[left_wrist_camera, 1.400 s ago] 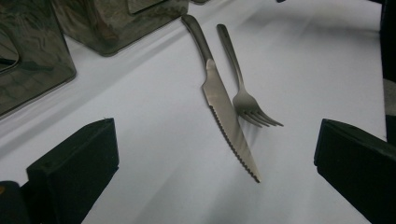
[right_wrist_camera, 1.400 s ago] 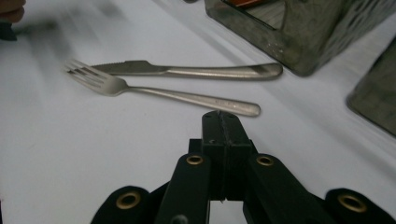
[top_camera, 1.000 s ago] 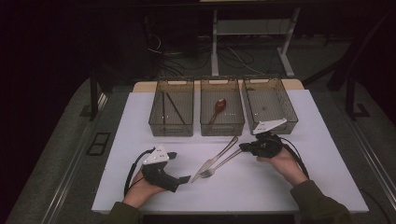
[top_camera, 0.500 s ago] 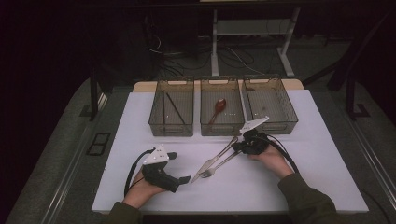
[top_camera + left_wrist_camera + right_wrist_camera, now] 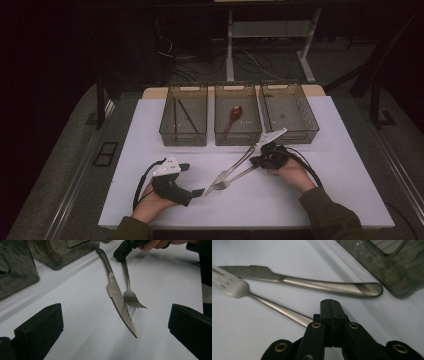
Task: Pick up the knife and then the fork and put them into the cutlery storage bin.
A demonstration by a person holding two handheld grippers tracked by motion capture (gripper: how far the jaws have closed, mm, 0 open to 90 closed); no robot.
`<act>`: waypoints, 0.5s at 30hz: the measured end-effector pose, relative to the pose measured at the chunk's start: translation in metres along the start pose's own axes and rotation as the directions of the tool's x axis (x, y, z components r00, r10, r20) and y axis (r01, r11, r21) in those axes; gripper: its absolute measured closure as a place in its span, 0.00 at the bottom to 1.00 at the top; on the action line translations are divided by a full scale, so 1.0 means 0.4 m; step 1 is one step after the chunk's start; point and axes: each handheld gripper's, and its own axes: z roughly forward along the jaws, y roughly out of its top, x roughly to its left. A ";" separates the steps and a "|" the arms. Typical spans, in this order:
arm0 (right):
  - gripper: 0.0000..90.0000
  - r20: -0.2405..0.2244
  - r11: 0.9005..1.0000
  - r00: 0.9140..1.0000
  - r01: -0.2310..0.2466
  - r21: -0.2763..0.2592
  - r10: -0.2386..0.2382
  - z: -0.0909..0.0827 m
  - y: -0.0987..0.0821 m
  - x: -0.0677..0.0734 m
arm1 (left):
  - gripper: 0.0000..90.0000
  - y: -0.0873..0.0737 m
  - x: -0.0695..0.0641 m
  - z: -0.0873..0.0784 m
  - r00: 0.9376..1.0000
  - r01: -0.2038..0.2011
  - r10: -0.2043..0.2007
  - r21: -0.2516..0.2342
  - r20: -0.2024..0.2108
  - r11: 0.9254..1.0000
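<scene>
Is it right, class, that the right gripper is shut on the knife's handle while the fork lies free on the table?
Not quite. The right gripper is shut on the fork, at its handle end; the knife lies free on the table beside it. The right gripper view shows this.

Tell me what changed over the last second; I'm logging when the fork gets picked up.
The right gripper shifted left from beside the right bin to the fork's handle end; its fingers are shut there, the handle passing under them. Whether they grip it is unclear. The left gripper, knife, bins and spoon stayed put.
</scene>
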 end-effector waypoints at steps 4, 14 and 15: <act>0.99 -0.011 1.000 1.000 0.015 0.027 -0.015 -0.012 -0.009 0.009 | 0.00 0.000 -0.001 0.000 1.000 0.001 -0.001 0.001 0.001 1.000; 0.99 -0.034 0.997 0.999 0.039 0.067 -0.037 -0.041 -0.036 0.027 | 0.00 0.000 -0.001 0.000 1.000 0.002 -0.002 0.002 0.001 1.000; 0.99 -0.038 0.997 0.998 0.042 0.069 -0.040 -0.042 -0.038 0.029 | 0.00 0.000 -0.001 0.000 1.000 0.002 -0.002 0.002 0.000 1.000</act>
